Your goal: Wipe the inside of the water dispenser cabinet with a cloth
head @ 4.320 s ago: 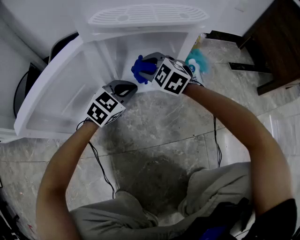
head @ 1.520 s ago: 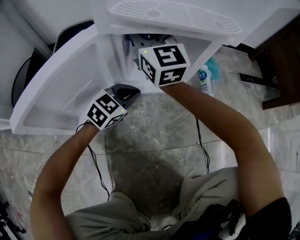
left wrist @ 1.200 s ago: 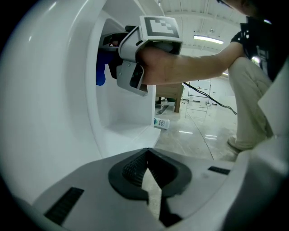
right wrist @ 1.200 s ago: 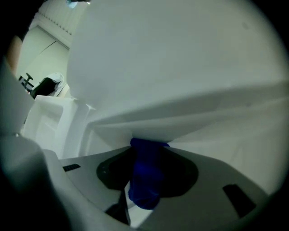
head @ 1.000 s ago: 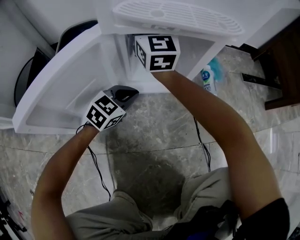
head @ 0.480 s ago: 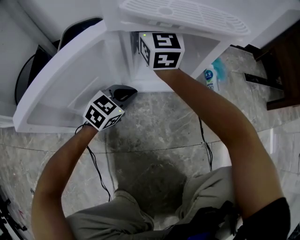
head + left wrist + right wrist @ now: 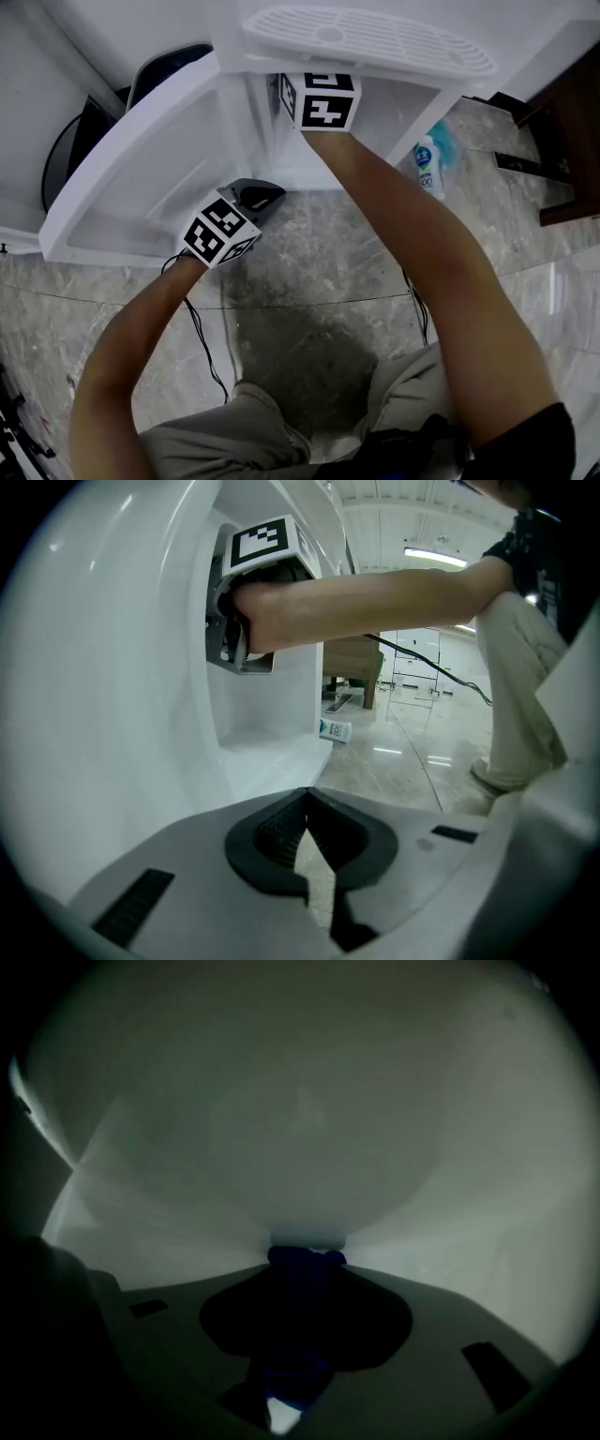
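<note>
The white water dispenser cabinet (image 7: 412, 103) stands with its door (image 7: 141, 178) swung out to the left. My right gripper (image 7: 307, 1258) is deep inside the dim cabinet. It is shut on a blue cloth (image 7: 305, 1262) whose front bunch touches the white inner wall (image 7: 309, 1147). In the head view only its marker cube (image 7: 319, 98) shows, under the drip tray (image 7: 366, 37). My left gripper (image 7: 307, 803) is shut and empty, low beside the door's inner face (image 7: 122, 714), in front of the cabinet opening. In the left gripper view the right gripper's body (image 7: 246, 630) shows in the opening.
A small white-and-teal bottle (image 7: 429, 169) lies on the marble floor (image 7: 319, 281) right of the cabinet. Dark wooden furniture (image 7: 574, 141) stands at the far right. A black cable (image 7: 202, 328) trails across the floor beneath my left arm. A black round object (image 7: 84, 131) sits behind the door.
The right gripper with the blue cloth has gone from the cabinet's opening to deep inside, under the drip tray. Over the last second it has barely shifted. The left gripper has stayed by the door.
</note>
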A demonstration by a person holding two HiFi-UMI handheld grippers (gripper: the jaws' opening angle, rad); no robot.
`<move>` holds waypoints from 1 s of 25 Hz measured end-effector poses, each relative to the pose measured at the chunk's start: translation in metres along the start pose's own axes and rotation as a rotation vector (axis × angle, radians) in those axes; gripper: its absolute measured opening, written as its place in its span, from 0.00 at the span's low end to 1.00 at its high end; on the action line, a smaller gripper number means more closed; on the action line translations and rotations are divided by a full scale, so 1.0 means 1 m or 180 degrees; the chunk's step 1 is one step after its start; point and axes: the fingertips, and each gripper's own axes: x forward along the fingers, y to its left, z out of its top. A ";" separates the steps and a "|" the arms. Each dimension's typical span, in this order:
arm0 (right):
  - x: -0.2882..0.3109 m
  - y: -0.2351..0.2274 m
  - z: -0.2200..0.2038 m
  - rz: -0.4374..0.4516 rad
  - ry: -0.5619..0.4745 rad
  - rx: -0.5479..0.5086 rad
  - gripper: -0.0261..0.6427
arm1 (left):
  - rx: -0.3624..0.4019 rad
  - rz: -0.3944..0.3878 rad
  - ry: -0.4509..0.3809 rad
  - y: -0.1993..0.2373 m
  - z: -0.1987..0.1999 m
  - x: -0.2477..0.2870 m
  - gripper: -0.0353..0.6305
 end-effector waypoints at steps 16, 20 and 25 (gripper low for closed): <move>-0.098 0.045 -0.018 0.1170 0.0565 0.0197 0.22 | 0.0255 0.0413 -0.0104 0.007 0.014 -0.004 0.07; -0.147 0.039 -0.041 0.1421 0.0921 0.0177 0.22 | 0.0264 0.0602 -0.0375 0.017 0.043 -0.009 0.14; -0.187 0.025 -0.048 0.1625 0.1191 0.0402 0.22 | 0.0452 0.0401 -0.0650 -0.006 0.083 0.000 0.57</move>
